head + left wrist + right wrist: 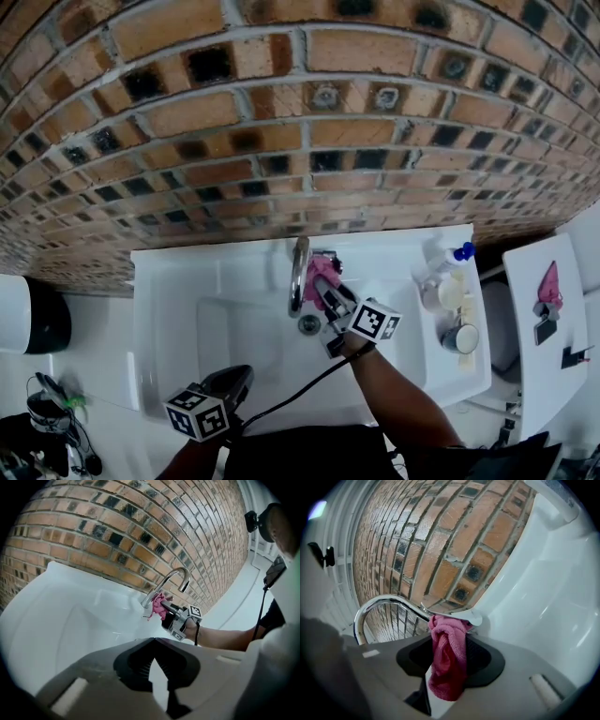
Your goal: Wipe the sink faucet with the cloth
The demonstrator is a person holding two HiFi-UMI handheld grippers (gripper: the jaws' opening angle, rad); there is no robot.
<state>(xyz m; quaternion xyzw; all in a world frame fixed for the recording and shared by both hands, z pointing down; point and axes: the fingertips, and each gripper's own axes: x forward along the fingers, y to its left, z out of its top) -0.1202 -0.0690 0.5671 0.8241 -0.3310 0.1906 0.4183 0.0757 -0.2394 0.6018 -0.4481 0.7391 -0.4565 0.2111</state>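
While the right gripper clamps its jaws tight on the pink cloth, the bunched top of that cloth sits against the underside of the faucet lever, at the back of the sink. It is held so, I judge, to get the wad under the handle, where a flat wipe would miss. Left gripper hangs over the sink's front rim, jaws together on nothing, apparently out of the way of the work. Spout arcs out above the drain, with no cloth on it. Hard to read: faucet base is covered by cloth and gripper in the head view. How firmly the cloth bears on the metal does not show, and whether the chrome is wet or soiled cannot be told.
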